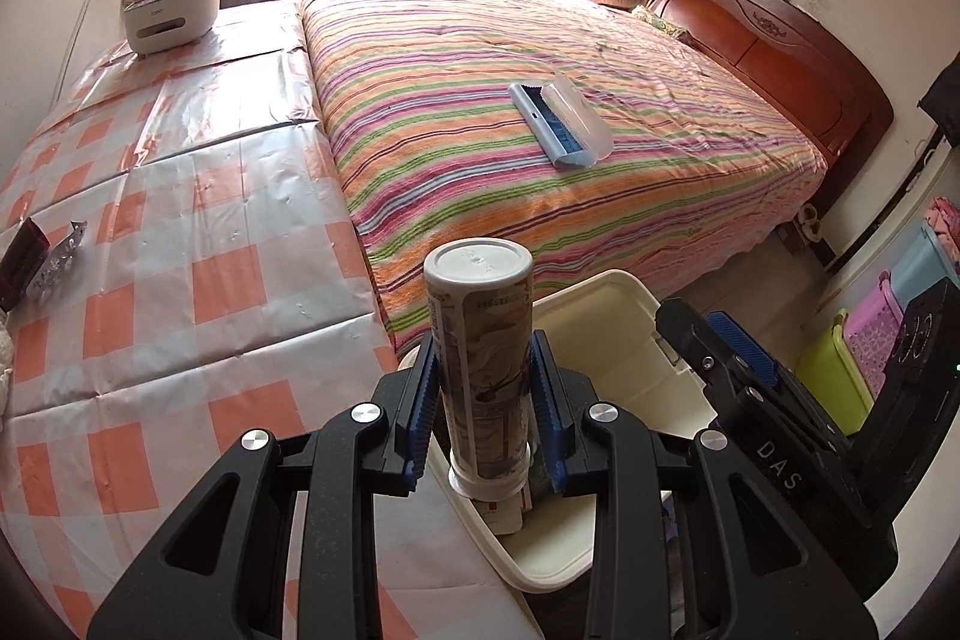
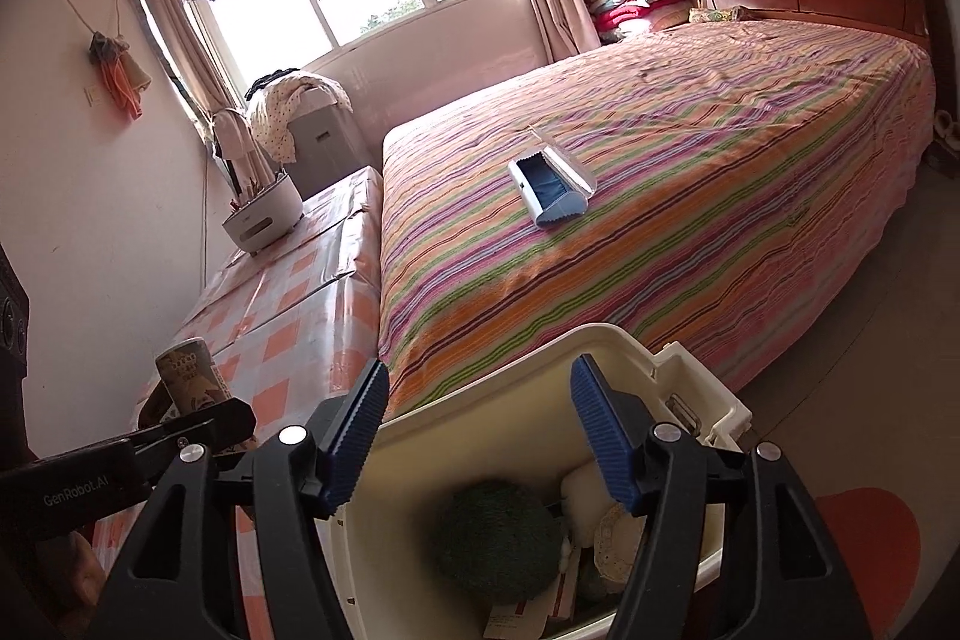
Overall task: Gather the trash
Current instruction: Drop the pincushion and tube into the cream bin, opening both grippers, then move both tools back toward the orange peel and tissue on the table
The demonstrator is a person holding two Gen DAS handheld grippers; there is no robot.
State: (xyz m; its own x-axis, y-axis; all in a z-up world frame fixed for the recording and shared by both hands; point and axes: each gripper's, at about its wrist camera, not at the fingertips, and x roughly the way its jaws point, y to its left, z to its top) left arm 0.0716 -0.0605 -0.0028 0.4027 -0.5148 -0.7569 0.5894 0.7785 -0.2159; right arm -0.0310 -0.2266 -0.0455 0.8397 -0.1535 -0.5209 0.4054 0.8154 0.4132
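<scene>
My left gripper (image 1: 485,400) is shut on a tall printed canister with a white cap (image 1: 483,358), held upright over the near edge of a cream bin (image 1: 624,316). The canister also shows at the left of the right wrist view (image 2: 189,382). My right gripper (image 2: 480,436) is open and empty above the cream bin (image 2: 540,358), which holds a dark green ball (image 2: 495,541), white wads and cards. A foil blister strip (image 1: 57,259) lies on the checked table at far left.
The orange-checked table (image 1: 180,220) stands beside a striped bed (image 1: 540,112). A blue-and-white lint brush (image 1: 561,124) lies on the bed. A white holder (image 1: 171,13) sits at the table's far end. Coloured baskets (image 1: 870,340) stand at right.
</scene>
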